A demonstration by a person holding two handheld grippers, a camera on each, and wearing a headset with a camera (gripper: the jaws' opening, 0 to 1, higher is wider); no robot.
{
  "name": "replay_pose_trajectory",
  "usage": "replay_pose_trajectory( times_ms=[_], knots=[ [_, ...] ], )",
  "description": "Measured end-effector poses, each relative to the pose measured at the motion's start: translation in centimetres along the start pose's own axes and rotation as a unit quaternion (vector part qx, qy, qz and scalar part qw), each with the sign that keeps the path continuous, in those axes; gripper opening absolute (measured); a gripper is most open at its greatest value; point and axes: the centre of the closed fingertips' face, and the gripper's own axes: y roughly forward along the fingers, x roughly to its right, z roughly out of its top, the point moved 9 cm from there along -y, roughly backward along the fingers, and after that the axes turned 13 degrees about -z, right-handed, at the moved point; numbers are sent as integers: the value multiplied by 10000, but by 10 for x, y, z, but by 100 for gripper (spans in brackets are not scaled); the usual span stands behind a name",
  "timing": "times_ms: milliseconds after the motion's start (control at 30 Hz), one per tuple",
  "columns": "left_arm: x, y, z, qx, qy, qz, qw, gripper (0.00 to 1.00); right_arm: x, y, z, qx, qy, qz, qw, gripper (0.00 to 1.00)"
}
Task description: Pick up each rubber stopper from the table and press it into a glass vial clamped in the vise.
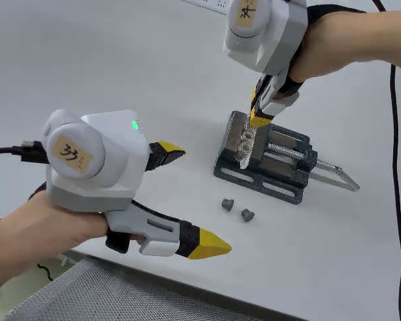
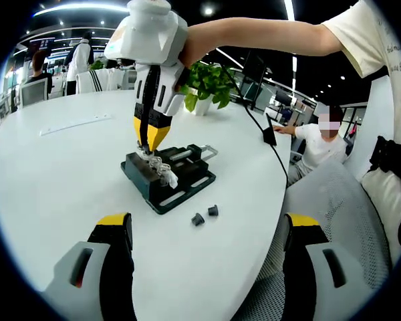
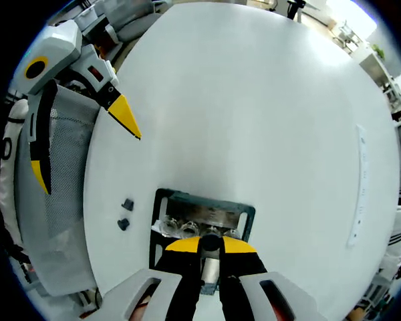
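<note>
Two loose dark grey rubber stoppers (image 1: 228,204): lying close together on the white table (image 1: 107,60), near the front foot of the vise, untouched.
Dark metal bench vise (image 1: 284,187): standing on the table, clamping a row of clear glass vials (image 1: 246,140) upright between its jaws.
Right gripper (image 1: 257,122): pointing down over the vial row, yellow tips pinched nearly together on a third dark stopper (image 3: 210,243), held at a vial mouth; seating depth hidden by the tips.
Left gripper (image 1: 197,199): hovering near the table's edge, well apart from the vise, spread wide, holding nothing.
Step, by judgement: pressing the held stopper home; two more to fetch.
Risk, tilt: off-axis push likely to jam the stopper crooked or pop it sideways out of the pinch.
Risk, force: hard press on thin glass liable to crack a vial or shove it down in the clamp.
Risk, neighbours: wide tips apt to knock adjoining vials.
</note>
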Motion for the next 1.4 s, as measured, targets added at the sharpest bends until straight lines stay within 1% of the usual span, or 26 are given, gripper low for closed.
replay_pose_trajectory(
  times_ms=[33,67,133,233,267,433,733,867,900,967,1067,1167,1200,1267,1333,1367,1400],
  knots=[
    [0,0,0,0,-2,-9,10000,93,0,0,-1,6,50,-20,10000,4],
    [0,0,0,-3,-2,-11,10000,93,0,0,-2,51,-15,-33,10000,5],
    [0,1,0,-8,-5,-21,10000,93,-2,-1,-4,82,35,-40,10000,5],
    [1,1,0,-21,-3,-33,10000,93,1,0,-2,116,-8,-19,9999,6],
    [1,2,0,-22,-4,-39,10000,93,0,0,-2,134,-85,-11,9999,6],
    [0,1,-2,-25,-18,-32,10000,93,1,0,-2,170,-211,2,9996,6],
    [0,1,-3,-39,-33,-50,10000,93,1,0,-3,255,-177,11,9995,7],
    [0,1,-4,-50,-37,-55,10000,93,2,1,-3,276,-172,54,9995,10],
    [-1,1,-4,-50,-38,-56,10000,92,3,0,-3,287,-170,30,9994,12],
    [-1,1,-4,-43,-38,-50,10000,93,4,-2,-2,360,-150,-1,9992,12],
    [-1,1,-4,-47,-33,-51,10000,93,4,-6,-2,416,-143,55,9990,13],
    [-1,1,-4,-43,-28,-48,10000,93,4,-11,-6,430,-172,65,9989,12],
    [-1,1,-3,-40,-34,-45,10000,93,1,-15,-10,416,-166,106,9989,11],
    [-1,0,-3,-33,-20,-36,10000,93,1,-12,-15,377,-132,190,9990,11],
    [-1,0,-2,-38,-19,-35,10000,93,1,-11,-17,430,-150,291,9985,11],
    [-1,0,-2,-34,-13,-35,10000,93,1,-12,-18,453,-27,311,9985,12],
    [-1,0,-2,-34,-18,-33,10000,93,-1,-13,-17,465,-8,304,9985,11]
  ],
)
